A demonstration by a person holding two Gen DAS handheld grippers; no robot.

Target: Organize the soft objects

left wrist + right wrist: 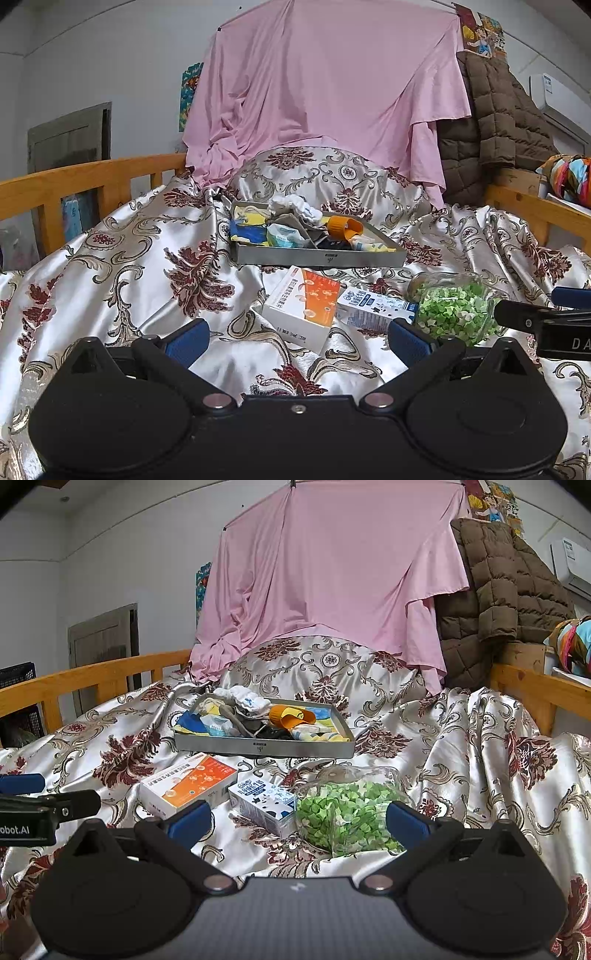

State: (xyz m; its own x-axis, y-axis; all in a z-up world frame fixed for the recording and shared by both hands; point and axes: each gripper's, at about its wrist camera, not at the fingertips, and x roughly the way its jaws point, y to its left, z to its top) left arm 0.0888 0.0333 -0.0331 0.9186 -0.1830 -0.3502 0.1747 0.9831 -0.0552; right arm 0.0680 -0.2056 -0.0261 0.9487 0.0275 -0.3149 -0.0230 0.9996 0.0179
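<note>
Left claw [297, 341] spread, right claw [298, 821] spread – both empty, tray [258, 746] of soft items lying crosswise beyond.

tray [258, 746] contents heaped and overlapping, box [300, 306] print too small to read

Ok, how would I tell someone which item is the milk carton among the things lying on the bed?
Start at the grey metal tray on the floral satin bedspread. Just in front of it lie three items in a row. The small white-and-blue milk carton is the middle one, between the orange-and-white box and the clear bag of green bits, and has black cow patches.
</note>
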